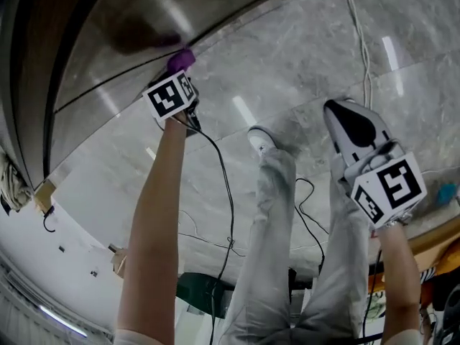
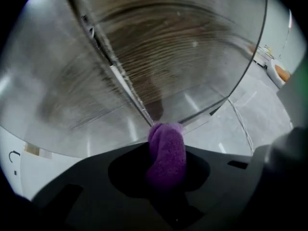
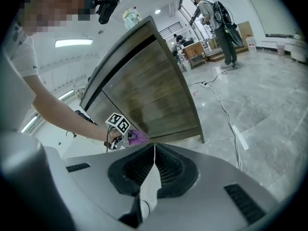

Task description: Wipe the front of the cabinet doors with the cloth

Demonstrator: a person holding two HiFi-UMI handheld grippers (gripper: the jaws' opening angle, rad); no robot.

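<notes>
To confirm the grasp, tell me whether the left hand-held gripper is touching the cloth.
Touching. The left gripper view shows the left hand-held gripper clamped shut on the purple cloth.

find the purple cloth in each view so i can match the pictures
Head view: purple cloth upper left, just above the marker cube.
Left gripper view: cloth low centre, clamped between the jaws.
Right gripper view: cloth left of centre, beside that cube.
Shared landmark: the wooden cabinet it is held against.

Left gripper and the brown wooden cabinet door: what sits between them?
A purple fuzzy cloth, clamped by the left gripper, its tip seemingly against the brown wooden cabinet door. The left gripper view shows it best.
</notes>
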